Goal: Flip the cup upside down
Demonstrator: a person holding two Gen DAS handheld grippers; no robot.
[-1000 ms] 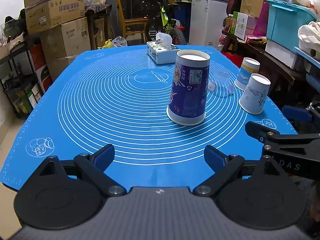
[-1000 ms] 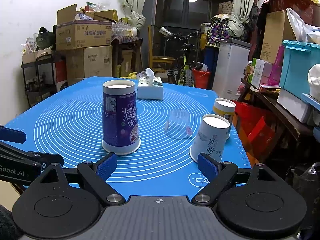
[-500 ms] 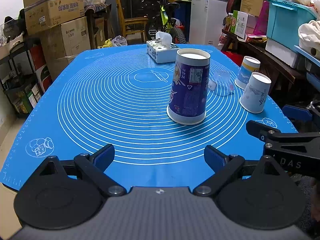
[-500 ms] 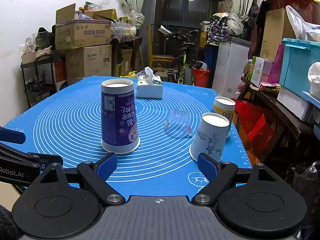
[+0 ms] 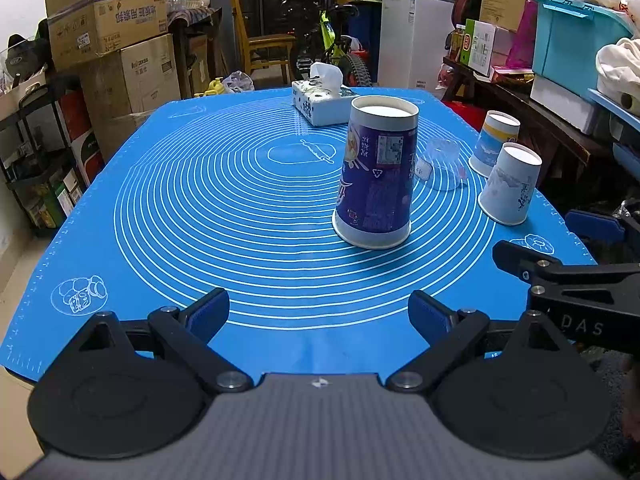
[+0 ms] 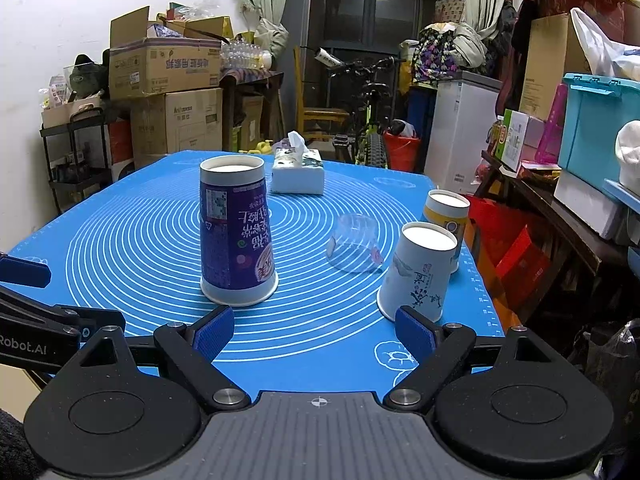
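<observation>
A tall purple paper cup (image 5: pixel 376 176) stands upside down, mouth down, on the blue mat (image 5: pixel 200 208); it also shows in the right wrist view (image 6: pixel 236 236). A clear plastic cup (image 6: pixel 354 246), a white paper cup (image 6: pixel 420 274) and a yellow-banded paper cup (image 6: pixel 448 216) also stand upside down to its right. My left gripper (image 5: pixel 320 316) is open and empty near the front edge. My right gripper (image 6: pixel 314 330) is open and empty, just in front of the purple cup and the white cup.
A white tissue box (image 6: pixel 298 174) sits at the far end of the mat. Cardboard boxes (image 6: pixel 166 64) and shelves stand to the left, a bicycle (image 6: pixel 368 92) behind, and a cluttered bench with a teal bin (image 6: pixel 596 120) to the right.
Both grippers have edged slightly forward toward the cups. The cups have not moved.
</observation>
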